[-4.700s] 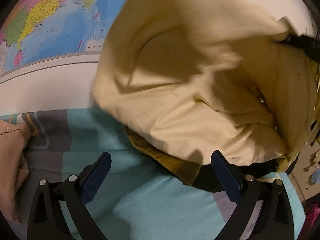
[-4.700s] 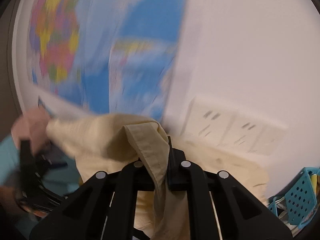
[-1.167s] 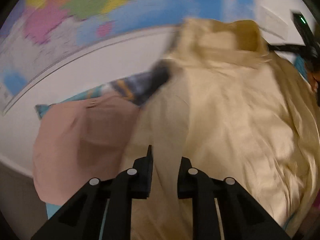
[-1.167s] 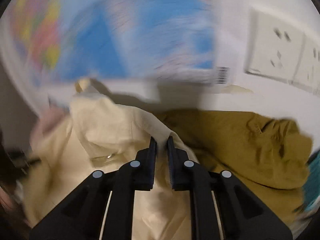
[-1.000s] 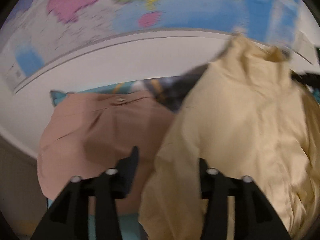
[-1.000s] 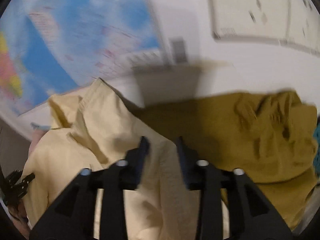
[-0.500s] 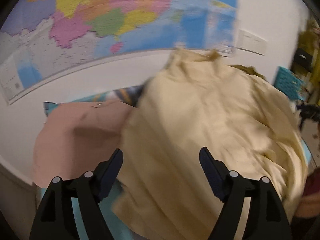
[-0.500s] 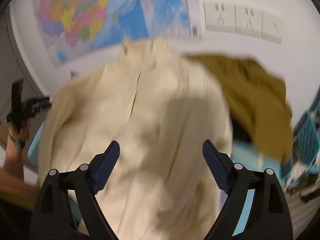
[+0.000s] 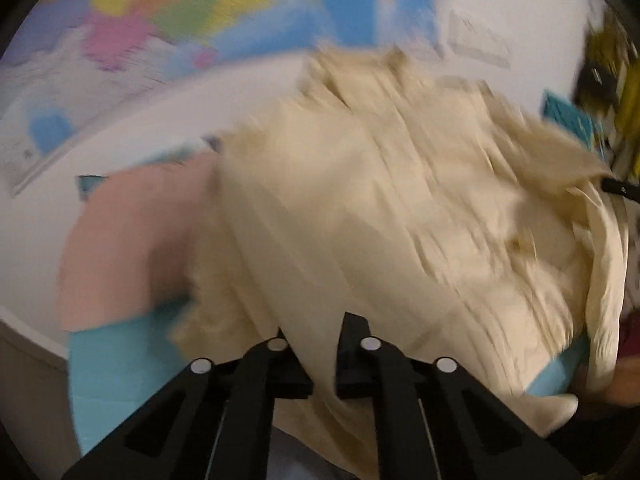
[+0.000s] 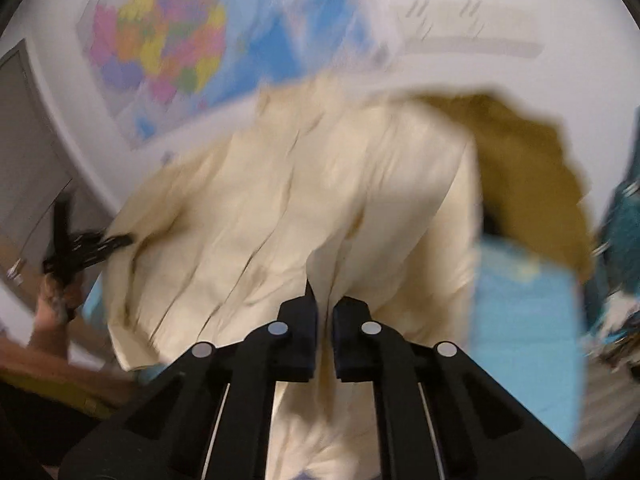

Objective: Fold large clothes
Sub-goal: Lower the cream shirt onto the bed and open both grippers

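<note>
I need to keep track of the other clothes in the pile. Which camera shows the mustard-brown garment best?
The right wrist view: the mustard-brown garment lies in plain sight against the wall, right of the cream shirt, though blurred. In the left wrist view I cannot make it out; the cream shirt fills the frame there, with a pink garment on its left.

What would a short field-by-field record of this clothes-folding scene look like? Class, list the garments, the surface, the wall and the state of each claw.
main garment: cream shirt, spread out and wrinkled
surface: light blue sheet
other garments: pink garment beside the shirt; mustard garment on its other side
wall: coloured map
left claw: has just closed, shut on the near edge of the cream shirt
right claw: has just closed, shut on a fold of the cream shirt
picture quality: blurred
</note>
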`<move>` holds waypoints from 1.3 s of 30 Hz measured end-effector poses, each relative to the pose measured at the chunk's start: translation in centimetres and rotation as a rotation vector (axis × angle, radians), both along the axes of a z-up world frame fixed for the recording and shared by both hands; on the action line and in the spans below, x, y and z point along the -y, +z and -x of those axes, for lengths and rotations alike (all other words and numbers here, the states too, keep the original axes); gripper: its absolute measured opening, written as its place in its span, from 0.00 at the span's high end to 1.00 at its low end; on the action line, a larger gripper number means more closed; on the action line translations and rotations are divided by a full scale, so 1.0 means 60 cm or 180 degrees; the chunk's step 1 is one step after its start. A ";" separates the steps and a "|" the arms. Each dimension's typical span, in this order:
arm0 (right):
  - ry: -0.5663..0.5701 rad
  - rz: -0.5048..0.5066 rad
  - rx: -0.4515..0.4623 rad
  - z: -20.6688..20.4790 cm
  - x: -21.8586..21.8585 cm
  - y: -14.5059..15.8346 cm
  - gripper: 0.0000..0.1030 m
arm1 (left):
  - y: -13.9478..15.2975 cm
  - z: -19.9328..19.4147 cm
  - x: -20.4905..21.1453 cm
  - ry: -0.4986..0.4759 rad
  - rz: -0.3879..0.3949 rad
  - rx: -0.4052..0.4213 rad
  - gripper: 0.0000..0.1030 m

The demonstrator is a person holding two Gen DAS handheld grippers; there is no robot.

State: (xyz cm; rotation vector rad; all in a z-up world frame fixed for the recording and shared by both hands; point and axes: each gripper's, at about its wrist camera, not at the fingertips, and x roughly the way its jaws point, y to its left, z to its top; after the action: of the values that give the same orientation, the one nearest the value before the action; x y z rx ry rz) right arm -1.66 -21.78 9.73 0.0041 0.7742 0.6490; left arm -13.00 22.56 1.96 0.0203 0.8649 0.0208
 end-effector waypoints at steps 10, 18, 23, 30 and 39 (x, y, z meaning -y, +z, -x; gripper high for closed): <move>-0.0732 0.0854 -0.0081 -0.161 0.094 -0.021 0.76 | -0.002 -0.076 -0.191 0.1266 -0.1236 -0.0317 0.71; -0.1314 0.0880 -0.0115 -0.139 0.127 -0.073 0.42 | -0.009 -0.043 -0.192 0.1346 -0.0776 0.0044 0.45; -0.0436 0.0481 0.0343 0.023 0.072 -0.030 0.32 | 0.021 0.039 -0.129 0.0636 -0.0312 0.0598 0.32; 0.0469 0.0717 0.0114 0.178 -0.029 -0.133 0.32 | -0.063 0.106 0.030 -0.0331 -0.0186 0.0480 0.29; 0.0084 0.1321 0.0178 0.198 -0.011 -0.239 0.29 | -0.160 0.155 0.110 -0.0605 -0.0251 0.0024 0.28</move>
State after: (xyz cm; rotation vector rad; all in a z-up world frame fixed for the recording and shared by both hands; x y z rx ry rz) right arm -13.56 -21.15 -4.59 -0.4022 0.8439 0.5016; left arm -22.29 15.96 -7.65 0.1761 0.8513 -0.1230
